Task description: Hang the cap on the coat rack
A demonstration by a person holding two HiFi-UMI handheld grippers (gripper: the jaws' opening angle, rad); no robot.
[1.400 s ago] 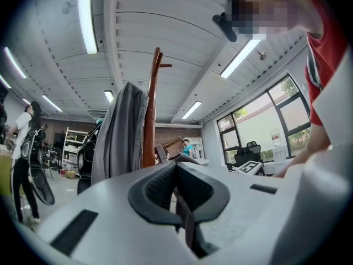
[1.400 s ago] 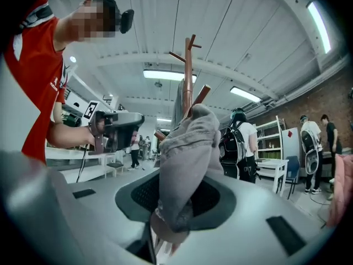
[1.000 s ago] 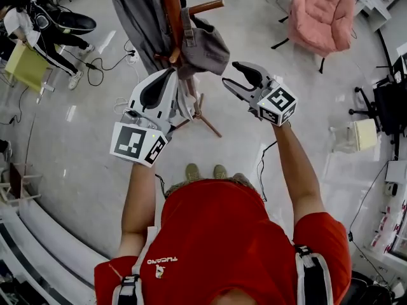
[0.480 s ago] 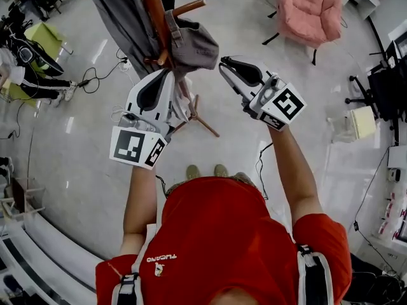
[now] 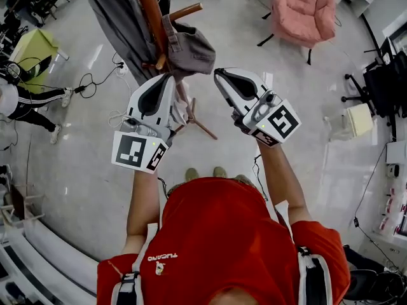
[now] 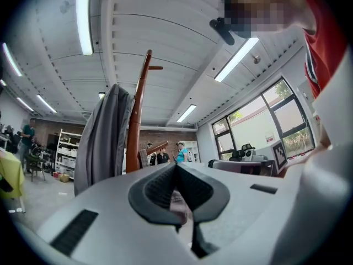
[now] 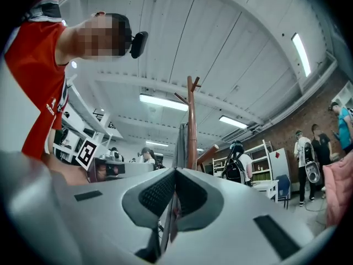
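Observation:
The grey cap [image 5: 191,48] hangs on a side peg of the wooden coat rack [image 5: 149,11], beside a grey coat [image 5: 117,24] draped on the same pole. My left gripper [image 5: 168,76] is just below the cap, jaws shut and empty. My right gripper [image 5: 218,72] sits to the right of the cap, apart from it, its jaws also shut with nothing between them. In the left gripper view the jaws [image 6: 176,165] meet below the rack pole [image 6: 138,115]. The right gripper view shows closed jaws [image 7: 175,170] under the pole [image 7: 191,126].
The rack's splayed wooden feet [image 5: 202,128] stand on the pale floor in front of the person. A pink padded chair [image 5: 304,8] is at the back right, a yellow-green seat [image 5: 35,49] at the left. Cables [image 5: 95,81] lie on the floor. People stand in the background.
The right gripper has drawn back from the cap toward the person and its jaws have closed. The cap stays on the peg. The left gripper has hardly moved.

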